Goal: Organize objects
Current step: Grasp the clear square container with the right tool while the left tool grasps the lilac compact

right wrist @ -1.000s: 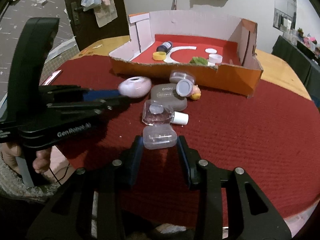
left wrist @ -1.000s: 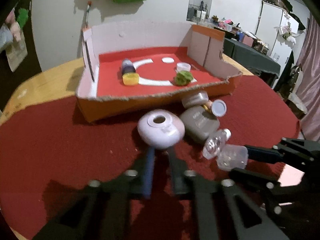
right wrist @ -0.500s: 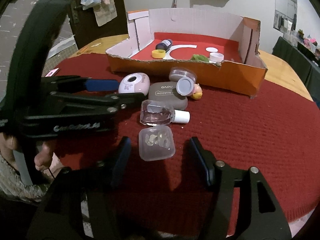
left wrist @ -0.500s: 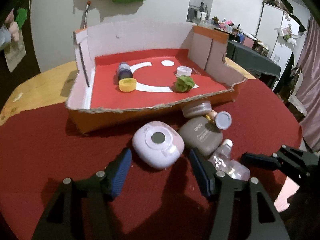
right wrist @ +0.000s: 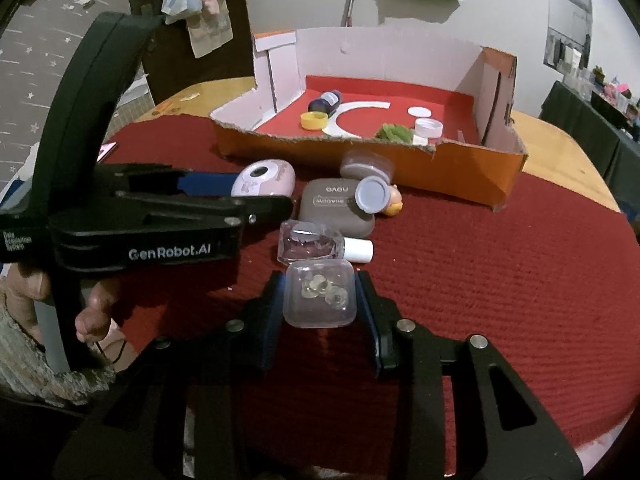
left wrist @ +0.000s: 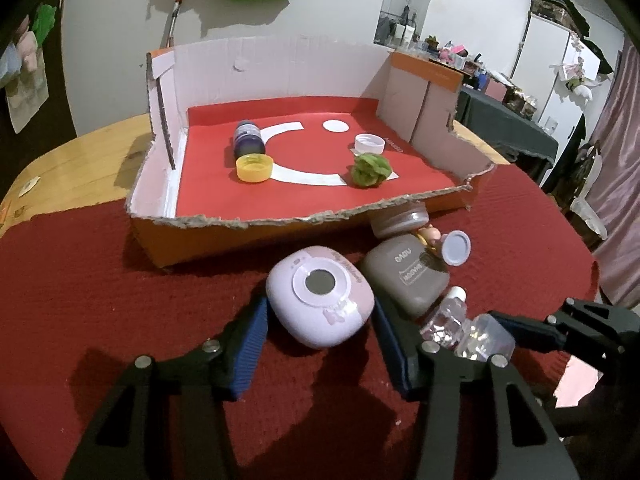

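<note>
A pink rounded case lies on the red cloth in front of the cardboard box. My left gripper has its jaws on either side of the case, touching or nearly so. My right gripper is shut on a small clear plastic box. A clear bottle with a white cap lies just beyond it. A grey case, a small jar and a lilac lid lie behind. The left gripper shows at the pink case.
The box holds a dark bottle, a yellow cap, a green clump and a white cap. The table's wooden edge lies at the left. A dark table with clutter stands at the far right.
Both grippers opened and released their objects half a second ago. Now the right has closed on the clear box again, and the left jaws have narrowed around the pink case.
</note>
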Available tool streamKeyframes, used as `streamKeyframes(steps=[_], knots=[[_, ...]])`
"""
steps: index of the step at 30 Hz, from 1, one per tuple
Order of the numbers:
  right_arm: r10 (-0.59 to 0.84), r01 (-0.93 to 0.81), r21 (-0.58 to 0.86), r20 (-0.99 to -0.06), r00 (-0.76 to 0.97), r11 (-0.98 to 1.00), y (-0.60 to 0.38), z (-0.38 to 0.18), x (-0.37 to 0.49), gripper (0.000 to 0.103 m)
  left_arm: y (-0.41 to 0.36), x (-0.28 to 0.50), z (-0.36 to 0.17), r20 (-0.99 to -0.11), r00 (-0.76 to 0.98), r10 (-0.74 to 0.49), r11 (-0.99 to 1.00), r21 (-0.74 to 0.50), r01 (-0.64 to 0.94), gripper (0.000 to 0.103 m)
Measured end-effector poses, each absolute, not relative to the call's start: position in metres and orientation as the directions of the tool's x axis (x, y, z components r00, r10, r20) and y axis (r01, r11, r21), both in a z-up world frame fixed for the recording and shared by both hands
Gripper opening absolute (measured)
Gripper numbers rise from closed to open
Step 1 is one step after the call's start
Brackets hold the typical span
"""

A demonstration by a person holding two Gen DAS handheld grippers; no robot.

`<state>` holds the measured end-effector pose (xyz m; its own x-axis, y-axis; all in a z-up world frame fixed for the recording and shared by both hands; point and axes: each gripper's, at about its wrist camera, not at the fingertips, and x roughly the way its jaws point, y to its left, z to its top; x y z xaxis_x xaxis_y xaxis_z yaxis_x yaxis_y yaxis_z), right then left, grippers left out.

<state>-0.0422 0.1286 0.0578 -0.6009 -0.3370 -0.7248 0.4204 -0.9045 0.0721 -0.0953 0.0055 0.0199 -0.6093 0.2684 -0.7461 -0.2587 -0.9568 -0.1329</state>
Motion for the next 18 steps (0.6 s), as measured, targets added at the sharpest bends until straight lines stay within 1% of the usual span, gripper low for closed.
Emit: streamKeyframes(steps=[7, 11, 12, 13, 14, 16, 18], knots=[[-0.338, 0.421, 0.071, -0.72, -0.606, -0.905, 0.13, 0.064, -0.041, 0.033, 0.003, -0.091, 0.018, -0.748, -0.607, 0.268, -0.957, -0.133, -0.257, 0.045], [-0.337, 0.418, 0.079, -0.733, -0.591, -0.905, 0.13, 0.058, -0.043, 0.033, 0.004, -0.096, 0.017, -0.756, -0.596, 0.272, -0.956, -0.143, -0.255, 0.045], [-0.335, 0.416, 0.08, -0.736, -0.588, -0.906, 0.13, 0.056, -0.043, 0.033, 0.003, -0.098, 0.018, -0.756, -0.593, 0.278, -0.955, -0.153, -0.252, 0.046], [-0.329, 0.414, 0.075, -0.739, -0.588, -0.907, 0.13, 0.054, -0.044, 0.033, 0.003, -0.099, 0.018, -0.757, -0.59, 0.281, -0.955, -0.161, -0.249, 0.051], [-0.323, 0.412, 0.068, -0.739, -0.591, -0.909, 0.13, 0.054, -0.044, 0.034, 0.002, -0.102, 0.018, -0.757, -0.586, 0.287, -0.954, -0.173, -0.244, 0.053], [-0.314, 0.408, 0.057, -0.739, -0.597, -0.911, 0.13, 0.052, -0.045, 0.034, 0.002, -0.106, 0.019, -0.755, -0.587, 0.292, -0.954, -0.187, -0.234, 0.066], [-0.311, 0.408, 0.055, -0.741, -0.596, -0.911, 0.13, 0.05, -0.046, 0.034, 0.004, -0.111, 0.018, -0.756, -0.601, 0.26, -0.964, -0.166, -0.207, 0.07]])
